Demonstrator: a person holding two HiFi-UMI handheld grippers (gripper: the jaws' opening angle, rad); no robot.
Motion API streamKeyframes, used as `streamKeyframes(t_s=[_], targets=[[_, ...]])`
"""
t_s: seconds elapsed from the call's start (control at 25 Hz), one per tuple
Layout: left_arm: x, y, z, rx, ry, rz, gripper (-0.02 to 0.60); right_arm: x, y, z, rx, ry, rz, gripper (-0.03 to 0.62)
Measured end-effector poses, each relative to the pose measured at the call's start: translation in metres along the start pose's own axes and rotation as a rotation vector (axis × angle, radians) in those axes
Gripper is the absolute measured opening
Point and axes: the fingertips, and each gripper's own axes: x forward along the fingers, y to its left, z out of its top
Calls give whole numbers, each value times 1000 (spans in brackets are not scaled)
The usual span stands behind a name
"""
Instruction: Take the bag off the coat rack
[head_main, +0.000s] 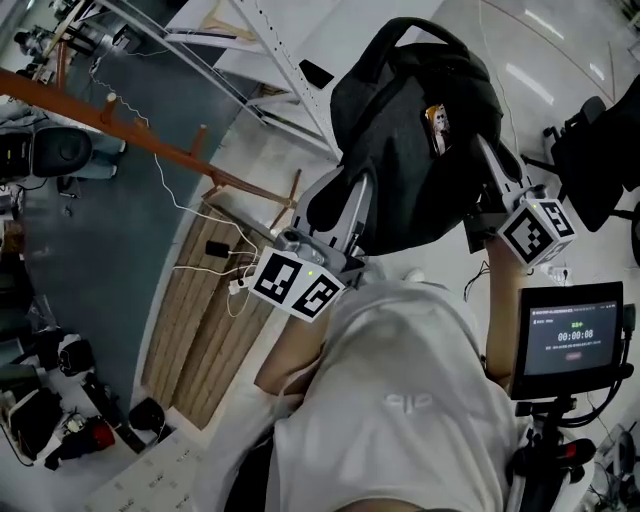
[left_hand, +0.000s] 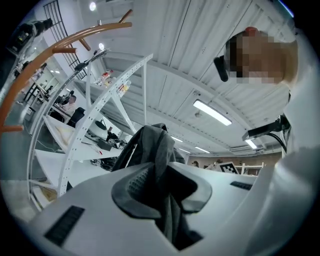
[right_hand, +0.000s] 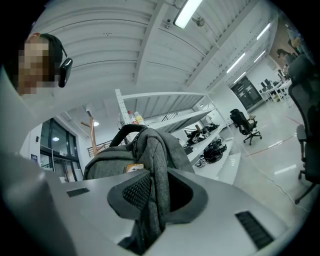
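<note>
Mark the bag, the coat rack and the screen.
bag (head_main: 400, 150), head view, its dark grey body.
coat rack (head_main: 60, 105), head view, its brown wooden pole.
screen (head_main: 575, 340), head view, its lit display.

Charcoal-grey bag (head_main: 410, 140), orange-brown coat rack (head_main: 150, 143), and black-and-white patterned marker cube (head_main: 297, 285).

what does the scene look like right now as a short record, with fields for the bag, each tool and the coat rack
bag: dark grey backpack, held up in the air in front of the person
left tool: shut on a fold of the bag's grey fabric
right tool: shut on a grey strap of the bag
coat rack: orange wooden pole with pegs, off to the left
bag and rack: apart in the head view, nothing of the bag on a peg
task state: bag looks off the rack
</note>
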Motion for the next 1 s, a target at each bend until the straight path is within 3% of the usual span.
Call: streamKeyframes(t_s=[0.28,0.52,0.8,1.0], targets=[[12,-2,-11,-56,41,-39,66,-11,-15,-3,4,4,-71,74],[38,2,-20,-64,83,-96,66,-17,-36,-2,21,-39,-144,74],[43,4,-12,-59,95,-178,66,-30,-29,2,23,-93,-212,74],[29,8,-28,-82,34,-78,66,-14,-33,-10,1,-15,-114,72]])
